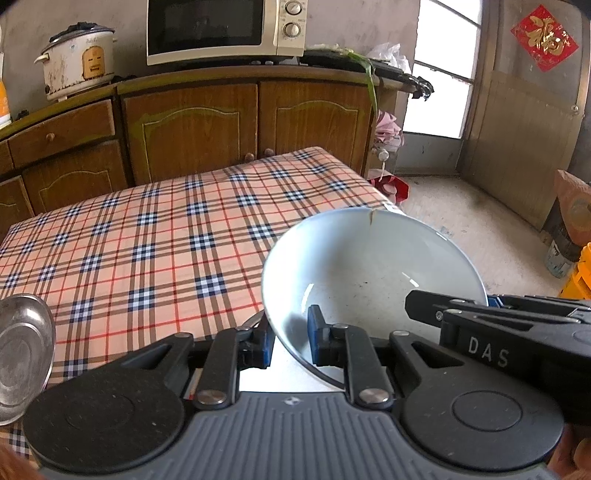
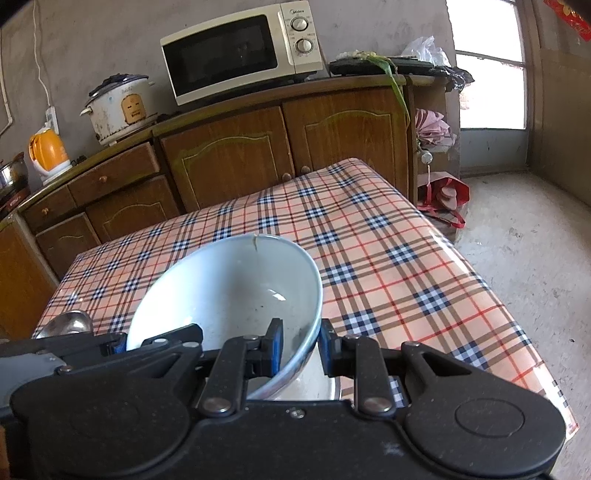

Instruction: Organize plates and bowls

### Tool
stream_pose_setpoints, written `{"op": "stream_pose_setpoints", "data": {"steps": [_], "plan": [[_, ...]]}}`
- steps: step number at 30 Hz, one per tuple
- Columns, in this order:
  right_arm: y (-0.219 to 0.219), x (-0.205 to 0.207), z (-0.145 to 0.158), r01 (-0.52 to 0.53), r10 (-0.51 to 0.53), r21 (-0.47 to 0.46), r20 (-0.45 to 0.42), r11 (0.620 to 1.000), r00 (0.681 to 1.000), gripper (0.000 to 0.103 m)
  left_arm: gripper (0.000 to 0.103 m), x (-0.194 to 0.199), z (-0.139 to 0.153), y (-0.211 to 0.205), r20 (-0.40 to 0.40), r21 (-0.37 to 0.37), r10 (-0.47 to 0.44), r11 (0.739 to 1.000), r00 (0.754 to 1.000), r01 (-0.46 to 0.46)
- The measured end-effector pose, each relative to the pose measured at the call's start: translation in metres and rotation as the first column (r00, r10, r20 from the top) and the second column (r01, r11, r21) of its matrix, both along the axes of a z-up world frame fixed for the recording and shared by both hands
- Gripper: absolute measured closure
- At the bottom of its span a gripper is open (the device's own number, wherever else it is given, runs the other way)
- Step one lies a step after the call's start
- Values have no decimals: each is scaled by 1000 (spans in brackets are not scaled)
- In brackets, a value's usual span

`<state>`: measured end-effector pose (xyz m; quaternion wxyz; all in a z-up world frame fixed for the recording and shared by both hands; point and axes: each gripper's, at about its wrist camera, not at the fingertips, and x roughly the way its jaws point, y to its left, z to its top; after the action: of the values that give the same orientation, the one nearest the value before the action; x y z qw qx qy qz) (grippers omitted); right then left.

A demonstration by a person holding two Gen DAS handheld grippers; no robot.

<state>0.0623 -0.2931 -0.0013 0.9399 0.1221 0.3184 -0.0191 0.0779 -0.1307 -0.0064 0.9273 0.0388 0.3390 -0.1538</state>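
Home kitchen: microwave (image 2: 240, 55), rice cooker (image 2: 120, 107), wooden cabinets (image 2: 229, 162), electric kettle (image 2: 50, 153), plaid-clothed table (image 2: 388, 251).

Bowl (image 1: 369, 269) above table (image 1: 147, 240) near edge, metal dish (image 1: 22, 350) left, cabinet (image 1: 192, 125) behind, microwave (image 1: 225, 29) on it

Steel plate (image 1: 22, 354) cut off by my left view's edge, white bowl's (image 1: 369, 266) base hidden behind my gripper, steel rim (image 2: 334, 391) beneath it barely visible.
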Motion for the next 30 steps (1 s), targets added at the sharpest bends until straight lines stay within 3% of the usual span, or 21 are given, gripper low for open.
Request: {"op": "stream_pose_setpoints", "data": {"steps": [30], "plan": [[8, 14, -42, -21, 24, 31, -96, 999, 995, 76, 85, 9, -33, 6, -83, 57, 11, 998, 996, -6]]}}
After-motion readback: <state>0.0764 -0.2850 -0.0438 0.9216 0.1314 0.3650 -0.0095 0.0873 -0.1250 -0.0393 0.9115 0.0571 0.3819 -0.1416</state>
